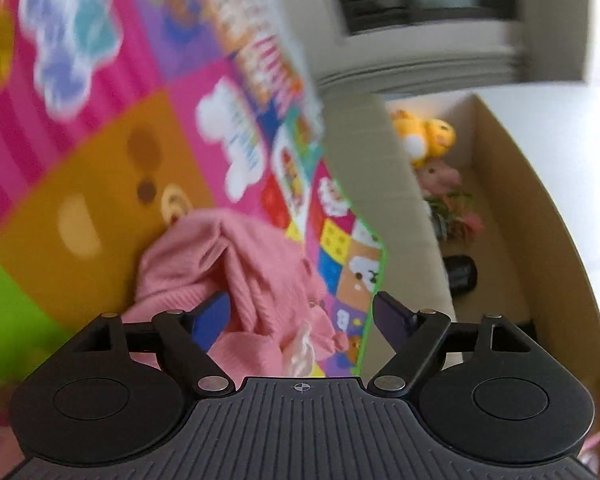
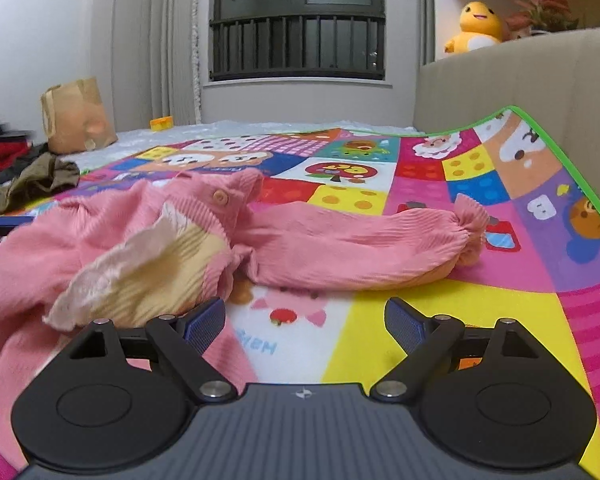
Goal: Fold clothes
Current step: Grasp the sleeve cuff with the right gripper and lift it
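A pink ribbed child's garment with a cream lace collar and a button lies crumpled on a colourful play mat. One sleeve stretches out to the right. My right gripper is open, low over the mat just in front of the garment, its left finger beside the collar. In the left wrist view the same garment lies bunched on the mat. My left gripper is open above it, holding nothing. That view is tilted and blurred.
A beige padded headboard borders the mat on the right, with a yellow plush duck and a plant above it. A brown paper bag and dark clothes lie at the far left. A window is behind.
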### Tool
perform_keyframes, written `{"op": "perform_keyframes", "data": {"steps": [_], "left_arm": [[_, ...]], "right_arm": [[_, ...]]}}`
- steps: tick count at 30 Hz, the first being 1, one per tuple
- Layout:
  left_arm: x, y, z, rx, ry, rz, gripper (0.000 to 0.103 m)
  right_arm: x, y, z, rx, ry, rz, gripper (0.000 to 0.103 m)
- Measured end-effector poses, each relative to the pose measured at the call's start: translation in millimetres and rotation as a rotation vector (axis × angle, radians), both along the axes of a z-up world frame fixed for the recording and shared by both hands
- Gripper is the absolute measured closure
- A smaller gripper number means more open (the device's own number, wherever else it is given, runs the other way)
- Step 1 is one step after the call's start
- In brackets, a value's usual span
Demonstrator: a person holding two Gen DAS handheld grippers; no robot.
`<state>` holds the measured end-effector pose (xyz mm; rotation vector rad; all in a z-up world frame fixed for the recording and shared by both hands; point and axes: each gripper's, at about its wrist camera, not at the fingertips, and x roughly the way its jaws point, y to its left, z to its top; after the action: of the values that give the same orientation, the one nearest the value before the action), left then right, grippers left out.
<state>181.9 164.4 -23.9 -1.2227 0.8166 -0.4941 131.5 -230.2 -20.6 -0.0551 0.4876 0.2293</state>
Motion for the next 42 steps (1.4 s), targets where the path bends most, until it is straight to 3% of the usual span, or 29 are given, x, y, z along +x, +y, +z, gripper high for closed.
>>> {"op": "perform_keyframes", "data": {"steps": [2, 4, 5, 6, 11, 14, 15, 16, 17, 18, 20, 23, 25, 27, 30, 34, 36, 37, 38, 39, 40, 41, 42], "left_arm": [[19.1, -7.4, -13.7, 0.022, 0.061, 0.038, 0.02], [35.8, -11.8, -24.1, 0.06, 0.109, 0.077, 0.035], [40.2, -11.4, -23.3, 0.12, 0.112, 0.091, 0.07], [44.0, -10.9, -21.6, 0.189, 0.112, 0.105, 0.094], [29.4, 3.7, 60.5, 0.526, -0.218, 0.205, 0.094], [-9.3, 15.2, 120.4, 0.775, -0.478, 0.378, 0.092], [-20.3, 20.6, 134.1, 0.85, -0.536, 0.45, 0.084], [-26.1, 30.6, 140.6, 0.889, -0.545, 0.51, 0.083], [-28.8, 41.9, 143.1, 0.903, -0.523, 0.553, 0.076], [-29.9, 56.1, 141.6, 0.909, -0.478, 0.603, 0.059], [-31.8, 87.8, 131.6, 0.903, -0.368, 0.708, 0.036], [-34.7, 130.0, 104.5, 0.847, -0.202, 0.768, 0.029], [-39.4, 148.9, 84.0, 0.784, -0.102, 0.748, 0.028], [-44.7, 154.4, 68.6, 0.768, -0.069, 0.696, 0.024], [-42.6, 139.6, 60.9, 0.802, -0.123, 0.554, 0.02], [-34.8, 111.6, 51.0, 0.825, -0.159, 0.371, 0.015], [-34.2, 105.0, 41.7, 0.816, -0.148, 0.358, 0.013], [-33.9, 101.9, 36.9, 0.811, -0.142, 0.353, 0.012], [-31.9, 102.1, 33.6, 0.813, -0.131, 0.355, 0.012], [-29.5, 103.1, 30.6, 0.817, -0.12, 0.359, 0.012], [-27.1, 104.0, 27.6, 0.82, -0.109, 0.362, 0.012], [-22.7, 105.2, 25.1, 0.826, -0.103, 0.362, 0.012], [-18.3, 108.5, 25.6, 0.843, -0.107, 0.37, 0.013]], "right_arm": [[1.5, -0.2, -5.5, 0.001, 0.009, 0.002, 0.014], [4.4, -2.5, -11.3, 0.015, 0.028, -0.002, 0.014], [6.0, -3.9, -14.2, 0.024, 0.039, -0.005, 0.013], [7.4, -4.9, -16.4, 0.031, 0.048, -0.004, 0.013], [13.4, -4.7, -23.4, 0.041, 0.086, 0.011, 0.003], [14.4, -2.8, -24.7, 0.031, 0.093, 0.011, 0.002], [14.3, -3.1, -25.0, 0.033, 0.093, 0.011, 0.002], [14.2, -3.1, -25.0, 0.034, 0.094, 0.011, 0.002], [14.2, -3.0, -24.9, 0.034, 0.094, 0.012, 0.001], [14.1, -3.0, -24.7, 0.034, 0.095, 0.012, 0.001], [14.7, -3.1, -24.5, 0.034, 0.096, 0.012, 0.001], [17.1, -3.7, -23.5, 0.037, 0.105, 0.017, 0.0], [20.1, -5.0, -20.1, 0.043, 0.119, 0.024, 0.0], [23.4, -7.6, -12.7, 0.062, 0.13, 0.04, 0.0], [36.6, -18.5, 4.4, 0.118, 0.102, 0.009, 0.0], [76.3, -43.8, 11.6, 0.179, 0.104, -0.176, 0.0], [103.0, -53.9, 4.5, 0.182, 0.128, -0.268, 0.005], [117.9, -57.7, -0.5, 0.193, 0.154, -0.288, 0.018], [131.2, -60.0, -4.5, 0.204, 0.178, -0.289, 0.045], [143.4, -59.4, -6.4, 0.205, 0.193, -0.277, 0.059], [156.0, -56.5, -5.6, 0.186, 0.193, -0.263, 0.082], [167.1, -53.9, -0.2, 0.164, 0.169, -0.256, 0.098], [176.8, -52.5, 7.8, 0.148, 0.132, -0.256, 0.098]]}}
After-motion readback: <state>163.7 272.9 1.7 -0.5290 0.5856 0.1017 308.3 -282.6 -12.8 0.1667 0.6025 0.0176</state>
